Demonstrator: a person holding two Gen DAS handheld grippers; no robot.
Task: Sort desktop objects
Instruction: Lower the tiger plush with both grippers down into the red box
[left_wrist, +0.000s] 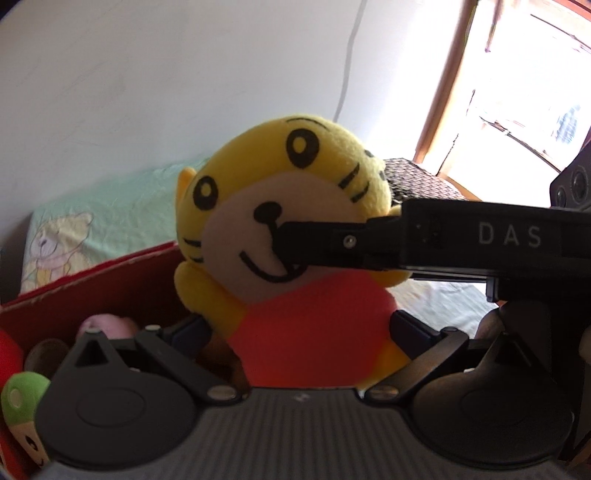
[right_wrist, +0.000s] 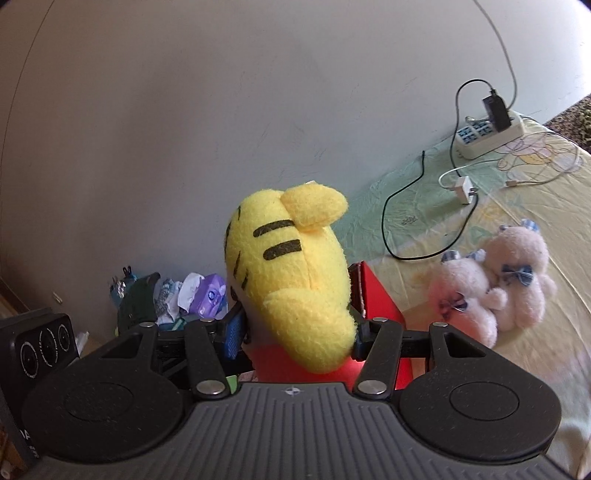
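A yellow tiger plush (left_wrist: 295, 192) in a red shirt hangs upright above a red cardboard box (left_wrist: 92, 295). My right gripper (left_wrist: 332, 206) reaches in from the right and is shut on the plush's head: one finger (left_wrist: 314, 245) lies across the mouth, the other pad (left_wrist: 417, 179) sits behind the head. The right wrist view shows that yellow head (right_wrist: 291, 273) pinched in the right gripper (right_wrist: 293, 332). My left gripper (left_wrist: 301, 328) is open, one finger on each side of the red-shirted body, with a small gap on the left.
Inside the box lie a pink plush (left_wrist: 107, 325), a green one (left_wrist: 22, 395) and a red one. Two pale pink bears (right_wrist: 491, 284) sit on the yellow-green sheet, with a power strip (right_wrist: 487, 136), charger and cables behind. A pile of clutter (right_wrist: 184, 295) lies by the wall.
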